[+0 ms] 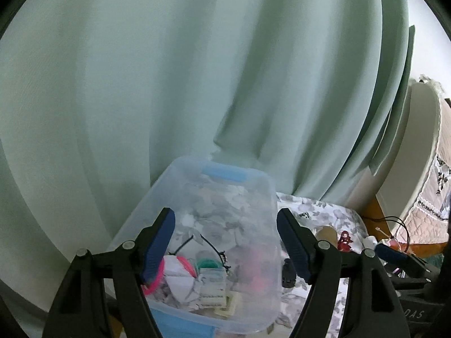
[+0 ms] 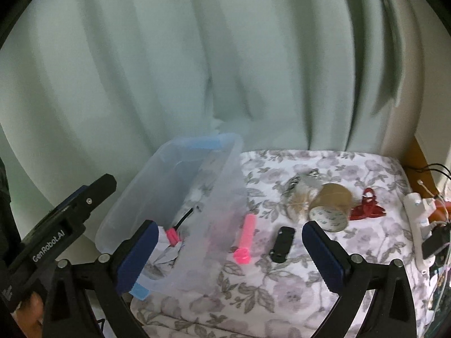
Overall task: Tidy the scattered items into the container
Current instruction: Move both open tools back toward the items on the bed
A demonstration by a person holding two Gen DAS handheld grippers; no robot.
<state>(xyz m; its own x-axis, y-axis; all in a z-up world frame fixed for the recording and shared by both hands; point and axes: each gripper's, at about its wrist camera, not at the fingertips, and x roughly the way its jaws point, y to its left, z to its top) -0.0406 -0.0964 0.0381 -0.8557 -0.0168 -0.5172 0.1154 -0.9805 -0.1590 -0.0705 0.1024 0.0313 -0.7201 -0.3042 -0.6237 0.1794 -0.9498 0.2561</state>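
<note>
— Left wrist view first: what do we have between our left tongs?

— Nothing gripped. Our jaws stand wide apart, and the bin sits just ahead of them and partly between them, its clear wall filling the gap. Inside it, near our left jaw, we see a pink ring, a green spool, a black cord and some paper packets.

— And beyond our right jaw?

— The floral cloth, with the red clip and the tape roll on it. Further right we glimpse the right tongs' blue pad.

— What does the right wrist view give us?

— Our right tongs are also spread open and empty. The pink tube lies between the jaws, just beside the bin's wall but outside it. The black clip lies close to our right jaw, apart from the tube.

— Further ahead?

— The tape roll lies on its side ahead of our right jaw, with a feathery thing touching it on the left and the red clip just beside it on the right. A white power strip sits at the far right edge. The left tongs' body shows off our left jaw, next to the bin. A green curtain hangs behind everything.
</note>
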